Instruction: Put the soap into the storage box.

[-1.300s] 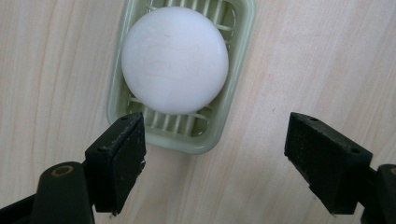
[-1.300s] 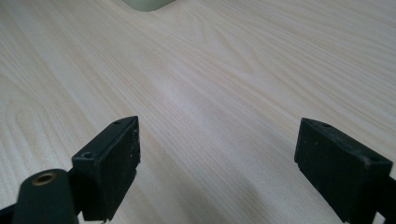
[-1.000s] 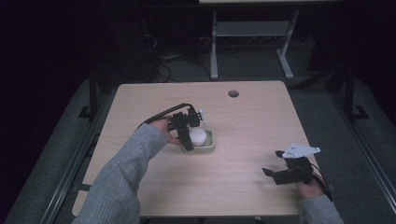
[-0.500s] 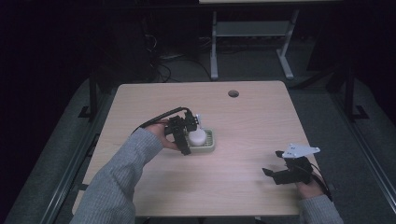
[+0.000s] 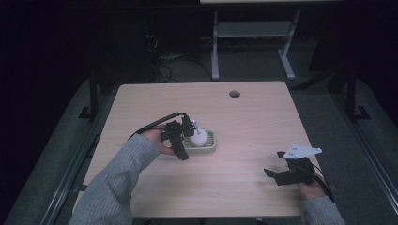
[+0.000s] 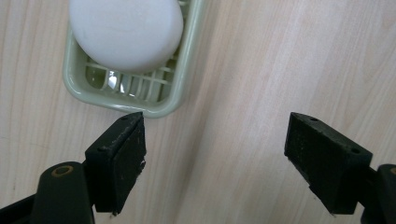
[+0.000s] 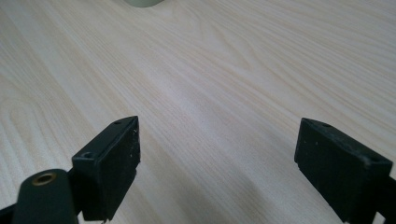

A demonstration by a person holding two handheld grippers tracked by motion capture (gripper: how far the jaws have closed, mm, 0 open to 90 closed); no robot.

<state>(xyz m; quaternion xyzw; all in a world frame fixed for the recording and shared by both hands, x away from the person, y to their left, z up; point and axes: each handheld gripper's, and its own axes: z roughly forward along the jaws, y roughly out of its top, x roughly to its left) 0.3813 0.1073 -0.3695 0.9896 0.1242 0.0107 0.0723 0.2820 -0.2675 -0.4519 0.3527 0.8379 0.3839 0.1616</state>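
High view of a light wooden table (image 5: 244, 117) on a dark floor, read from left to right. At left, a grey-sleeved forearm (image 5: 117, 183) enters from the bottom edge, and its hand (image 5: 157, 140) holds the left gripper (image 5: 187, 140), from which a black cable (image 5: 157, 121) arcs back toward the table's left side. This gripper stands just beside the left end of a pale green soap dish (image 5: 206, 145) lying near the table's middle; a white bar of soap (image 5: 198, 138) rests in the dish. In the left gripper view, the fingers (image 6: 119, 158) are spread wide over bare wood, holding nothing; the tip of one finger lies just short of the dish's rim (image 6: 159, 109), and whether they touch cannot be told. The soap (image 6: 126, 32) sits on the ribbed grating of the dish (image 6: 74, 79), covering most of the part that shows. Toward the far edge, right of centre, the table has a small round hole (image 5: 234, 93). At right, near the front corner and well apart from the dish, a second hand (image 5: 312, 190) holds the right gripper (image 5: 274, 174), topped by its grey three-cornered plate (image 5: 302, 151). In the right gripper view, the fingers (image 7: 112, 163) likewise stand wide apart and empty above plain wood grain (image 7: 224, 93).
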